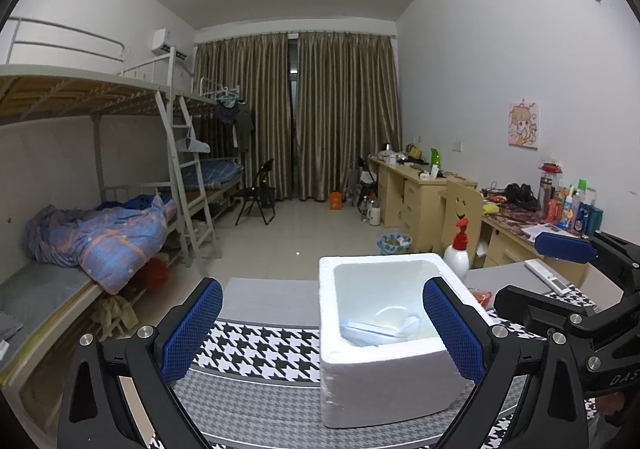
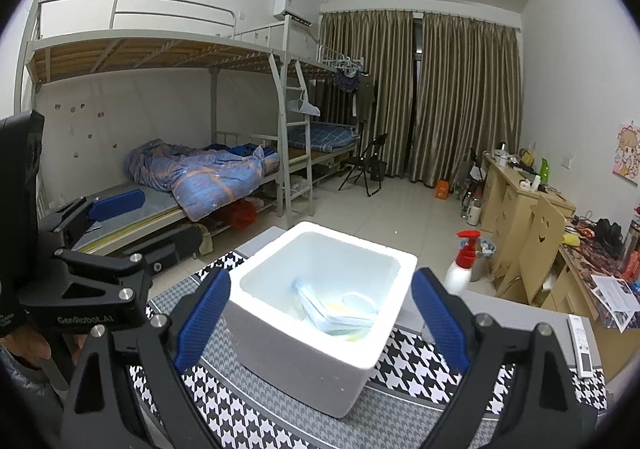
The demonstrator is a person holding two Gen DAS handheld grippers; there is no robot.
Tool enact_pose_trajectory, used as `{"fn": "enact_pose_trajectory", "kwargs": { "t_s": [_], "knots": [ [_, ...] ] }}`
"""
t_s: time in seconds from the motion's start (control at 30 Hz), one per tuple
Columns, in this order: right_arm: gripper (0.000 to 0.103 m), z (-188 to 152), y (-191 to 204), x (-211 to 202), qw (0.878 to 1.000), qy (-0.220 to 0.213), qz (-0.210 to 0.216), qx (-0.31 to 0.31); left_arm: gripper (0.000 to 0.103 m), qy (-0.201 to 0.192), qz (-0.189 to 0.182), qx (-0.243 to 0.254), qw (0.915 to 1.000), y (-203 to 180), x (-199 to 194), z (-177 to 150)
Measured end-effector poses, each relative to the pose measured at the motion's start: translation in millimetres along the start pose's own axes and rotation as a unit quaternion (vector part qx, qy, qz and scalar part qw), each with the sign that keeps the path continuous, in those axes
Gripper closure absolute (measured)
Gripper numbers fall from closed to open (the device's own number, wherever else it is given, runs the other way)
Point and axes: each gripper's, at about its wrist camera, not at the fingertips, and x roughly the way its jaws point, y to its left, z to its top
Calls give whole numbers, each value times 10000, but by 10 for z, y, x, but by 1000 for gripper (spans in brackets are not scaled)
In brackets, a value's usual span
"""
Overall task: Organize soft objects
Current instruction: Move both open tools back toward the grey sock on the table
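Note:
A white foam box (image 1: 380, 389) (image 2: 300, 361) stands open-topped on a houndstooth cloth (image 1: 260, 345). At its bottom lie pale blue, white and yellowish soft packets (image 1: 380, 325) (image 2: 340, 313). My left gripper (image 1: 322, 329) is open wide just short of the box, with nothing between its blue pads. My right gripper (image 2: 322, 319) is also open wide, its pads on either side of the box's near corner and not pressing on it. Each gripper shows at the edge of the other's view: the right gripper (image 1: 548, 273) and the left gripper (image 2: 144, 225).
A white spray bottle with a red head (image 1: 458, 249) (image 2: 460, 269) stands behind the box. A white remote (image 1: 548, 281) (image 2: 582, 345) lies to its right. A cluttered desk (image 1: 520, 221) lines the right wall, and a bunk bed with a blue quilt (image 1: 108, 237) the left.

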Motion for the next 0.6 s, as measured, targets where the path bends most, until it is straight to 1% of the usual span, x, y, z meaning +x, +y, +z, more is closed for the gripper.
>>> {"fn": "enact_pose_trajectory", "kwargs": {
  "t_s": [0.6],
  "knots": [
    [8,-130,-100,-280,9995,-144,-247,157,2,-186,-316,112,9993,-185,-222,3]
  ]
}}
